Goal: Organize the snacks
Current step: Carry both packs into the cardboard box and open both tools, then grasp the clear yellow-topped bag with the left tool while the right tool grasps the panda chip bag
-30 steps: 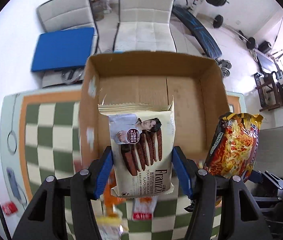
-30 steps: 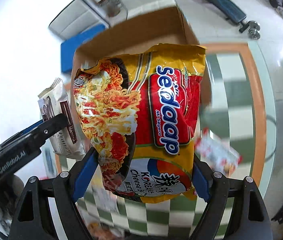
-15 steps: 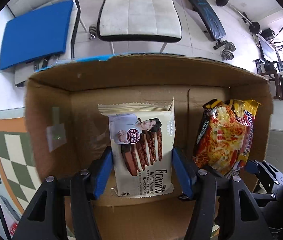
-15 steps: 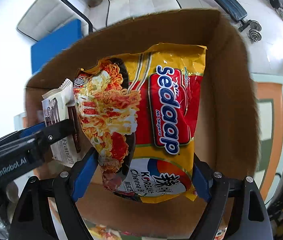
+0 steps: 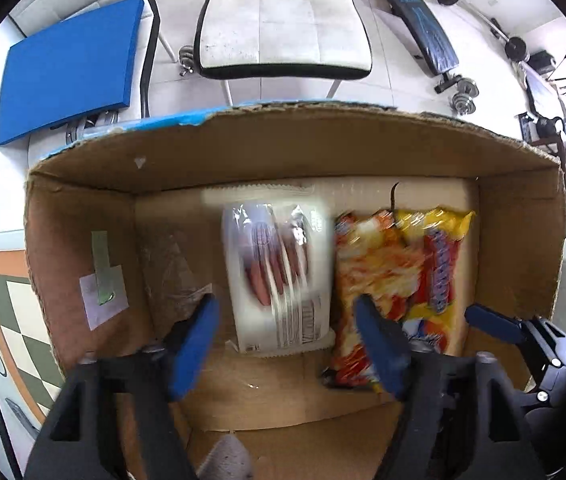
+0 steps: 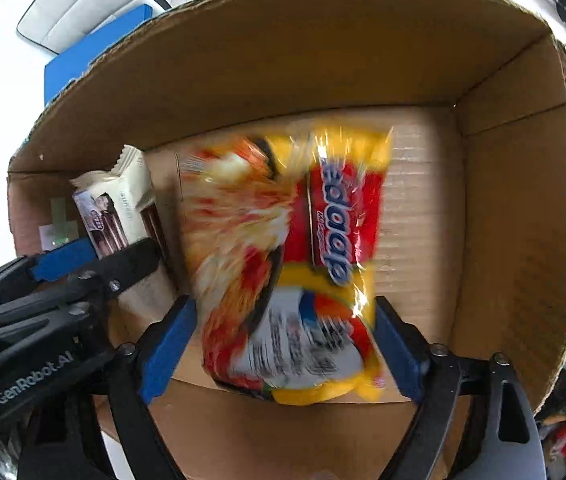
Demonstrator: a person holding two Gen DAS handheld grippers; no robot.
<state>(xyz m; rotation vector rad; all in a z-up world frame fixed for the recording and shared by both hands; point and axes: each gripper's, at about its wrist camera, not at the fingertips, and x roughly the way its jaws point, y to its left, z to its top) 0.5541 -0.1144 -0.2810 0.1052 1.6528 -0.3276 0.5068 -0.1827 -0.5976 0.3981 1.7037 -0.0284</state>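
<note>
While jaws gape, glossy noodle packet (image 6: 295, 264), corrugated box (image 6: 503, 200).

Two fisheye wrist views, each looking forward along its own gripper's blue fingers, down into an open cardboard box (image 5: 323, 148) at close range. The left view faces the box squarely, chairs at 12 o'clock beyond. The right view sits closer, the left gripper (image 6: 95, 256) at 9 o'clock. Both share the box's floor and both snack packets.
</note>
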